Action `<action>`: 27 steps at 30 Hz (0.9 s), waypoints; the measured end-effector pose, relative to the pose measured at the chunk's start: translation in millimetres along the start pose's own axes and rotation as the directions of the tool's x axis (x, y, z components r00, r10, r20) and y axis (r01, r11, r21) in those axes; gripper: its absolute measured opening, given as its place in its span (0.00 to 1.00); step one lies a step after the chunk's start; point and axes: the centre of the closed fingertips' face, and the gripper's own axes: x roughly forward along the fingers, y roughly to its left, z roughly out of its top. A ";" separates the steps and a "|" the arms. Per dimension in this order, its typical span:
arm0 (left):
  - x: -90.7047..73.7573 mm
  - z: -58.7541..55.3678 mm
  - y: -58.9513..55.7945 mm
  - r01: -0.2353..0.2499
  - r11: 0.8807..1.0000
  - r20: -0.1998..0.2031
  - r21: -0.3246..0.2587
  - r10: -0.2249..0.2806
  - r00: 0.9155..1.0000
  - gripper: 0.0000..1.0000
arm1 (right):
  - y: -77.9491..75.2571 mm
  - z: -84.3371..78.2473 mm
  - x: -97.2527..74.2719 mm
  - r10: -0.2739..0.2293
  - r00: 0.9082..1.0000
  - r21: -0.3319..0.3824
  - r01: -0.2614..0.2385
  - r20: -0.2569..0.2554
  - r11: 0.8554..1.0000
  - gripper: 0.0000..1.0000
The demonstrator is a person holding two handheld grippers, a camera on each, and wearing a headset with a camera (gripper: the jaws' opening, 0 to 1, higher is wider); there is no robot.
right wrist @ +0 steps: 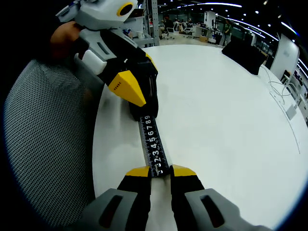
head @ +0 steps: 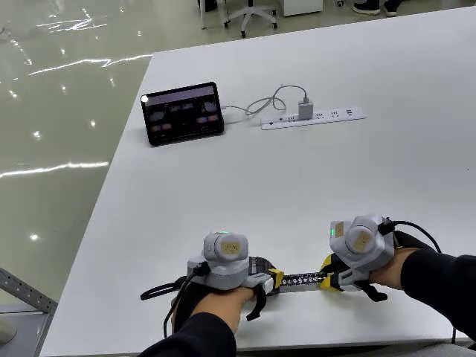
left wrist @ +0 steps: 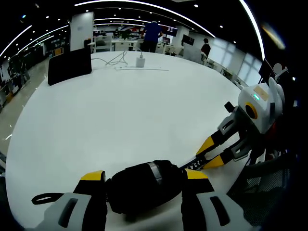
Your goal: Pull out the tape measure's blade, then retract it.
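Observation:
A black tape measure [left wrist: 144, 185] lies on the white table near its front edge, and my left gripper [left wrist: 144, 179] is shut on its case. The case [head: 262, 269] also shows in the head view, under my left gripper [head: 271, 281]. A short length of black blade [right wrist: 153, 143] with white numbers runs out of the case [right wrist: 143, 96] across the table. My right gripper [right wrist: 160, 171] is shut on the blade's tip. From above, the blade [head: 301, 280] spans the gap between my left gripper and my right gripper [head: 325, 280].
A dark tablet [head: 182, 112] stands at the back left of the table [head: 312, 171]. Right of it lies a white power strip [head: 312, 117] with a charger and cable. A mesh chair back [right wrist: 43, 144] is close by the table's front edge. People stand far behind.

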 end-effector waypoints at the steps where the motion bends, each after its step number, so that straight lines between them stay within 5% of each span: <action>1: 0.0 -0.1 0.0 0.000 1.000 0.000 0.001 0.000 1.000 0.58 | 0.2 0.2 0.2 0.000 1.000 -0.001 0.000 0.000 1.000 0.11; 27: -0.3 -0.1 -0.1 0.006 1.000 -0.002 -0.004 -0.006 1.000 0.58 | 3.3 7.1 6.4 -0.005 1.000 -0.015 0.005 -0.009 1.000 0.11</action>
